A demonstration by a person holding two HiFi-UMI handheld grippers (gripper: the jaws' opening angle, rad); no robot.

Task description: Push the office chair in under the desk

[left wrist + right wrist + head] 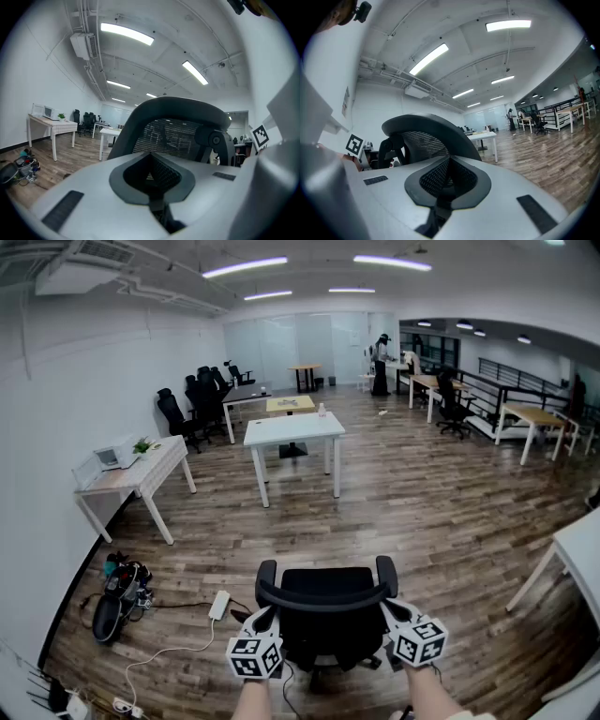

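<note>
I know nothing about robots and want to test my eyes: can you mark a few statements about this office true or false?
The chair is black. True.
The left tool and right tool are both shut. True.
The chair sits under a desk. False: it stands on open floor, apart from the desk ahead.
The floor is carpet. False: it is wood planks.
A plant stands on the table by the left wall. True.
</note>
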